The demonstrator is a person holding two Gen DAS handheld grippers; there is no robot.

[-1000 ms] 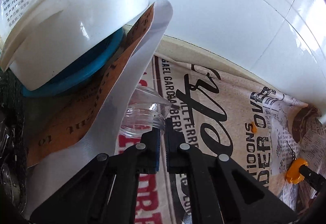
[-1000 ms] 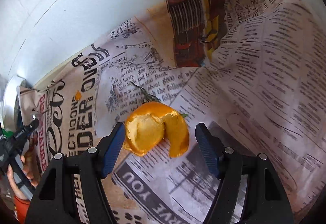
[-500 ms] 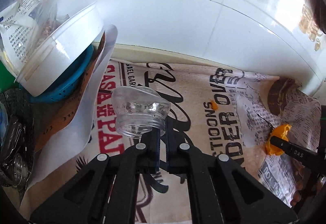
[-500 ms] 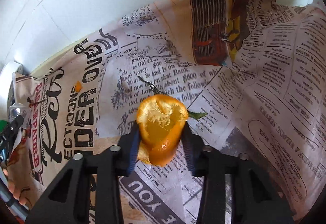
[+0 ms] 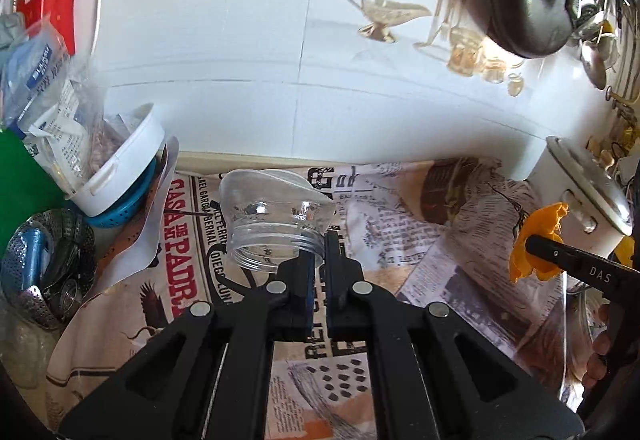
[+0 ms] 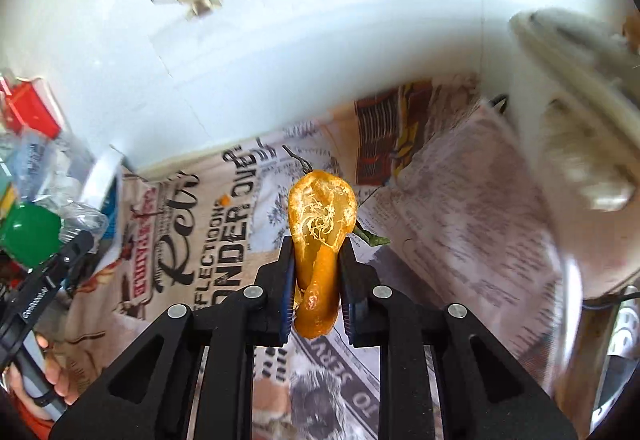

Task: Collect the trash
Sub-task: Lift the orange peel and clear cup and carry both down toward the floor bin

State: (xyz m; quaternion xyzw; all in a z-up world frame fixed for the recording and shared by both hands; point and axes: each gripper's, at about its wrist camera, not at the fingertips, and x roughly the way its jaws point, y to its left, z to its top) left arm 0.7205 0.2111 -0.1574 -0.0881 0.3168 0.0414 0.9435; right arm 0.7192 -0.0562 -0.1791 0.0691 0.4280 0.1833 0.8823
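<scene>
My left gripper (image 5: 319, 252) is shut on the threaded rim of a clear plastic bottle top (image 5: 276, 217), held above the newspaper-print cloth (image 5: 400, 240). My right gripper (image 6: 317, 264) pinches an orange peel (image 6: 322, 215), folded between its pads and lifted off the cloth (image 6: 224, 232); its jaws are still closing on it. In the left wrist view the same orange peel (image 5: 538, 240) hangs from the right gripper at the right edge. A small orange scrap (image 6: 226, 199) lies on the cloth. The left gripper's finger (image 6: 60, 264) shows at the far left of the right wrist view.
At the left stand a white tub (image 5: 124, 167) on a blue strainer, plastic bags (image 5: 48, 111), a green object (image 5: 24, 175) and a steel steamer basket (image 5: 44, 272). A white appliance (image 5: 580, 183) stands at the right. The tiled wall (image 5: 320, 59) runs behind; utensils hang at the upper right.
The right gripper closed on the orange peel and lifted it off the cloth. The left gripper rose and pulled back from the white tub with the clear bottle top in it.
</scene>
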